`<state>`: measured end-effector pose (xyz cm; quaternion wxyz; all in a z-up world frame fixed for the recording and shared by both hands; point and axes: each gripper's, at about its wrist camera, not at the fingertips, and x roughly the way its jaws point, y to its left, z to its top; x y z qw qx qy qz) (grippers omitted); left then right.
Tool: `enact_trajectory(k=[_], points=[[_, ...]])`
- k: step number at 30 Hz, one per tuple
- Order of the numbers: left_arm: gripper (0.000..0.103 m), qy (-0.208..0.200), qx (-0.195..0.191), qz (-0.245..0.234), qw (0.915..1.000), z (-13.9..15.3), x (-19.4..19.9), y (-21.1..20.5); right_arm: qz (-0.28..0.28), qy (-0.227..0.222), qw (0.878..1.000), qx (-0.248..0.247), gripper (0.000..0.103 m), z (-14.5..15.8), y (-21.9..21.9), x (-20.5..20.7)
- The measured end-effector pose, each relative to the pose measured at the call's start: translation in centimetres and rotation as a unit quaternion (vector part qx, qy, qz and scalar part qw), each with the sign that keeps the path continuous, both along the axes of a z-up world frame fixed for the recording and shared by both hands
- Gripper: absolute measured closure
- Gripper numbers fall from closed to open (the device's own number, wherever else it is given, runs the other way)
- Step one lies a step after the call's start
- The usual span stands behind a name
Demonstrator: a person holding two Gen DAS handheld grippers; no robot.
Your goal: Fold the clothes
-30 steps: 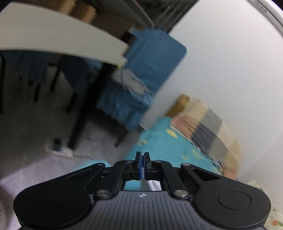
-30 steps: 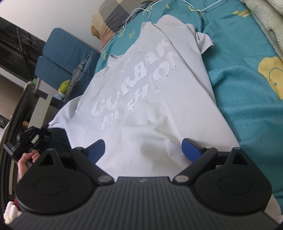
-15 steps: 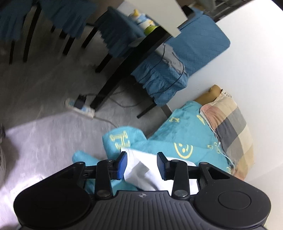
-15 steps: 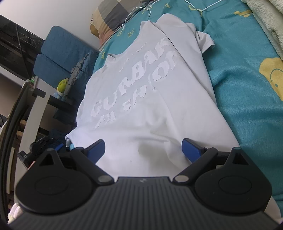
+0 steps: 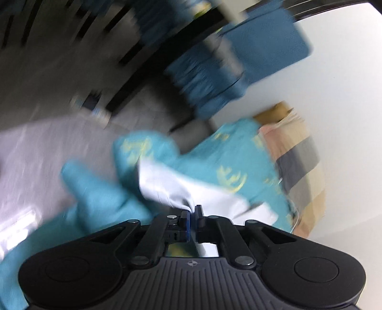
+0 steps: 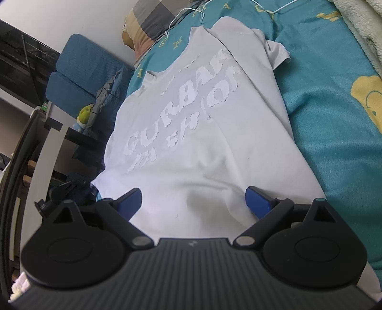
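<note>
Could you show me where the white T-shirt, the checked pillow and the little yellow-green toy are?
white T-shirt [image 6: 191,147], right wrist view, on its printed chest.
checked pillow [image 5: 298,164], left wrist view, on a grey check.
yellow-green toy [image 6: 85,114], right wrist view, on its head.

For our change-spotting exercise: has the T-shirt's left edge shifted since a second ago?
Yes. The T-shirt edge pulled inward toward the printed lettering, uncovering the blue chair.

The pale grey T-shirt [image 6: 203,133] bears white lettering, the teal bedsheet [image 6: 339,133] yellow smiley prints, the pillow [image 6: 152,16] grey-and-tan checks.
</note>
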<state>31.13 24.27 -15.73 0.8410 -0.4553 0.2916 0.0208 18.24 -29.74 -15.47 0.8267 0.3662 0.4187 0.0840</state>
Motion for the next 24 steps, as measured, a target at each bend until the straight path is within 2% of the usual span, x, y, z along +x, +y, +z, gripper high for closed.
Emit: enact_trajectory(k=[1,2,5,8,10,12,13,15,19,21,24], points=[[0.100,-0.021,0.016,-0.007,0.9996,1.1,0.0,-0.3,0.000,-0.003,1.000,-0.002,0.008,0.1,0.0,0.0],[0.100,-0.022,0.043,-0.012,0.9987,1.8,0.0,-0.9,0.000,-0.007,1.000,-0.005,0.008,0.2,0.0,-0.1],[0.100,-0.004,0.140,-0.024,0.9899,3.4,0.4,-2.7,0.000,-0.023,1.000,-0.015,0.008,0.8,0.0,-0.1],[0.099,0.028,0.176,-0.039,0.9832,2.2,0.8,-3.8,-0.002,-0.030,0.999,-0.025,0.008,1.0,0.0,0.0],[0.095,0.047,0.175,-0.053,0.9820,1.6,0.8,-4.1,-0.004,-0.032,0.999,-0.027,0.008,1.1,-0.2,0.0],[0.070,0.056,0.168,-0.064,0.9820,2.0,0.0,-4.1,-0.007,-0.036,0.999,-0.030,0.008,1.2,-0.4,0.0],[0.062,0.059,0.167,-0.072,0.9815,2.5,-0.5,-4.2,-0.009,-0.038,0.999,-0.032,0.008,1.3,-0.5,0.0],[0.056,0.062,0.179,-0.100,0.9767,3.8,-1.9,-4.7,-0.012,-0.043,0.998,-0.035,0.008,1.6,-0.7,-0.1],[0.045,0.103,0.195,-0.184,0.9579,5.2,-6.2,-6.8,-0.017,-0.057,0.997,-0.041,0.008,2.4,-1.2,-0.6],[0.044,0.135,0.199,-0.231,0.9428,5.1,-8.8,-8.4,-0.019,-0.064,0.997,-0.046,0.008,2.9,-1.4,-1.0],[0.044,0.176,0.207,-0.299,0.9148,4.6,-12.6,-11.3,-0.024,-0.075,0.995,-0.061,0.008,3.7,-1.7,-1.6]])
